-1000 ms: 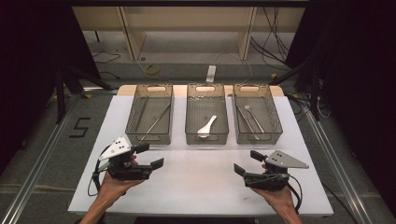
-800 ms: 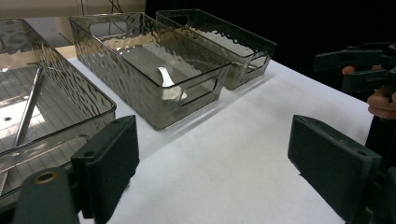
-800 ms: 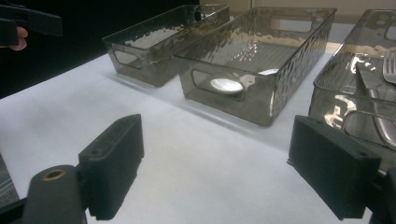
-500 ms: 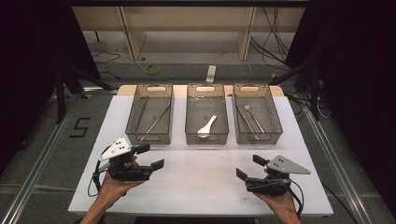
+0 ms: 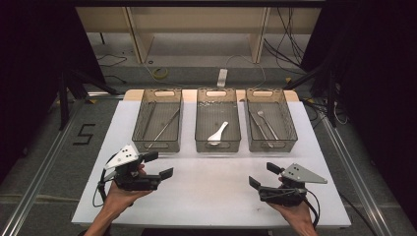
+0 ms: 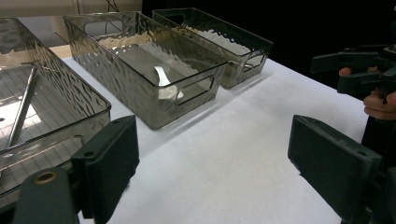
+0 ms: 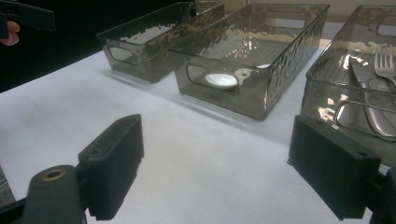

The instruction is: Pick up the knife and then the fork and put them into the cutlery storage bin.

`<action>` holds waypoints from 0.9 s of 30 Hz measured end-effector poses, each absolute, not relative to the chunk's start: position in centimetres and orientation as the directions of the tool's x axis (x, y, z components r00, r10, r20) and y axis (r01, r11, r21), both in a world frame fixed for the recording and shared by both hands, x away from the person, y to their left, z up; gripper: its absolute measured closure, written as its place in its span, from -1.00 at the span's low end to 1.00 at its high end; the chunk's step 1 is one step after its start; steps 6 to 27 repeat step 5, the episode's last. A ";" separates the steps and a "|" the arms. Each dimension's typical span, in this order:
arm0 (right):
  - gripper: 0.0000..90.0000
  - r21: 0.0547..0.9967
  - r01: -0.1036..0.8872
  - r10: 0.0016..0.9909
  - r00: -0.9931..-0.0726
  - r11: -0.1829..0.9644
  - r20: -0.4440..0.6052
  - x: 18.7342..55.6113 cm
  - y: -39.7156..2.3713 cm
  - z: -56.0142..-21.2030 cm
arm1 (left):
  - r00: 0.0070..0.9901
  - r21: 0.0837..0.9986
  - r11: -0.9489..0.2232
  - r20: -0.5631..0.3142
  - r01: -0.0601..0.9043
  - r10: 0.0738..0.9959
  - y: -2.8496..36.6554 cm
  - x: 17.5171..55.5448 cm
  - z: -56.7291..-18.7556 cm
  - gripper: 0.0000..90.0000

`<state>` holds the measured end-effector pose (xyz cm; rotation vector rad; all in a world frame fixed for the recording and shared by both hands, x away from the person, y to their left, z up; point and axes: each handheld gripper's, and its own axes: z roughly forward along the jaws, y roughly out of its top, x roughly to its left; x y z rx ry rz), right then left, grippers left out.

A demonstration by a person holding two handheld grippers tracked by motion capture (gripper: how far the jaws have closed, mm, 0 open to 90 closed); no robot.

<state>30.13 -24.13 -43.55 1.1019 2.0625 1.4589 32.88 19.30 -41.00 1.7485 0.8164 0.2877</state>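
Three smoky clear bins stand in a row at the back of the white table [image 5: 211,182]. The left bin [image 5: 158,119] holds long metal chopsticks [image 5: 164,126]. A white spoon [image 5: 218,132] lies in the middle bin [image 5: 218,119]. In the right bin [image 5: 270,119] lie a fork [image 7: 384,60] and a knife [image 5: 259,126]. My left gripper [image 5: 158,164] is open over the front left of the table, nothing between its jaws. My right gripper [image 5: 264,175] is open over the front right, also with nothing in it.
The white tabletop between the grippers and the bins is bare. Beyond the table are a shelf unit [image 5: 196,29], cables [image 5: 160,73] on the floor and a floor marking "5" [image 5: 84,133]. Metal rails [image 5: 44,162] run along both sides.
My right gripper has drifted slightly down and toward the front edge. The left gripper has hardly moved. Both stay open.
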 end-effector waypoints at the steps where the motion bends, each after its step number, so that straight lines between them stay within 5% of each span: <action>1: -0.58 0.913 0.378 0.775 -0.619 0.153 0.126 30.1 -24.1 -43.6 | 0.730 0.917 -0.131 -0.208 0.377 0.651 19.3 32.9 -41.0 -0.65; 27: -0.58 0.914 0.376 0.778 -0.616 0.154 0.123 30.2 -24.1 -43.5 | 0.730 0.917 -0.131 -0.207 0.377 0.651 19.3 32.9 -41.0 -0.65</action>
